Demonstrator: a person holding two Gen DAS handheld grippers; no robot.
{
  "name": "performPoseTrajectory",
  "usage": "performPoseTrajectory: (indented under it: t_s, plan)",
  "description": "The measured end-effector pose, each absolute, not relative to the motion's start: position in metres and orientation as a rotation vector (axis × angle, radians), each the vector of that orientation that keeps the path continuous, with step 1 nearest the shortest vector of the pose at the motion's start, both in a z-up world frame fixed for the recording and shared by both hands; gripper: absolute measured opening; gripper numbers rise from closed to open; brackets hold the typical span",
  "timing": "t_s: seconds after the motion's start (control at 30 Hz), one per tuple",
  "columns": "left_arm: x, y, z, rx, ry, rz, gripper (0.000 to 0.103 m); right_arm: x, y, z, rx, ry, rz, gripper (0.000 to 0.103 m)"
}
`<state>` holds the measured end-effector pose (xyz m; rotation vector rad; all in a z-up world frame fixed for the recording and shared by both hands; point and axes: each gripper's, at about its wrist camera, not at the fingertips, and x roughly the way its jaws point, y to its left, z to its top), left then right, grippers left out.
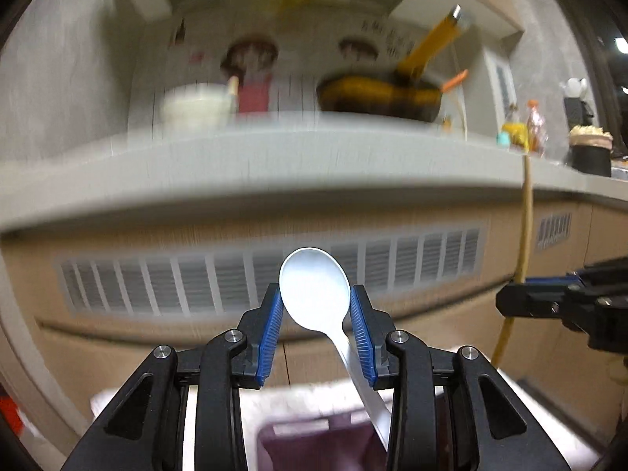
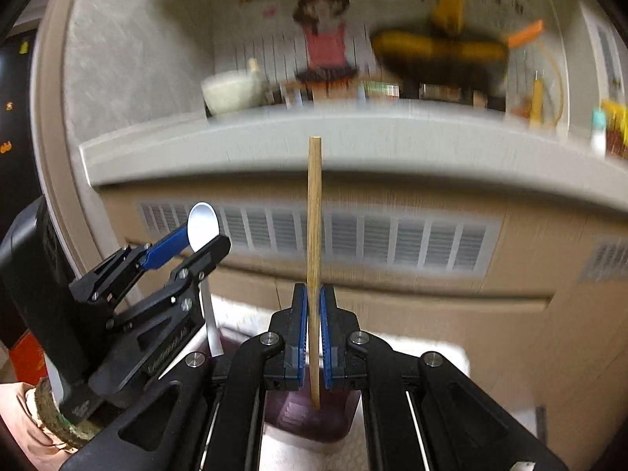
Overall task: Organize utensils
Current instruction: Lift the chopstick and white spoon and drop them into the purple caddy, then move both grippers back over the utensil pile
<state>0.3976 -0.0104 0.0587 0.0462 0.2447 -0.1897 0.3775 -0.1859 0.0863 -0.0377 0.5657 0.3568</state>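
My left gripper is shut on a white plastic spoon, bowl up, its handle running down toward a purple container. It also shows in the right wrist view with the spoon. My right gripper is shut on a wooden chopstick, held upright, its lower tip over the purple container. In the left wrist view the right gripper holds the chopstick at the right edge.
A grey counter ledge runs across ahead, with a white bowl and a dark pan with yellow handle on it. Below is a beige panel with a vent grille. The purple container sits on a white cloth.
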Motion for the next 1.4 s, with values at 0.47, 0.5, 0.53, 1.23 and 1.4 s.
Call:
performPoseTrajectory:
  t_s: [0.47, 0.5, 0.53, 1.23, 1.4]
  plan:
    - [0.369, 0.025, 0.029, -0.089, 0.470, -0.126, 0.085, 0.354, -0.195, 0.041, -0.078, 0.677, 0.347, 0.053]
    - [0.361, 0.031, 0.028, -0.105, 0.489, -0.124, 0.085, 0.345, -0.196, 0.041, -0.099, 0.667, 0.342, 0.056]
    - [0.353, 0.036, 0.026, -0.112, 0.511, -0.118, 0.085, 0.340, -0.196, 0.039, -0.116, 0.663, 0.343, 0.059]
    - [0.193, 0.074, -0.059, -0.176, 0.815, -0.011, 0.086, 0.244, -0.135, -0.074, -0.068, 0.951, 0.430, 0.087]
    - [0.183, 0.087, -0.057, -0.208, 0.812, 0.009, 0.086, 0.260, -0.116, -0.087, -0.003, 1.037, 0.365, 0.058]
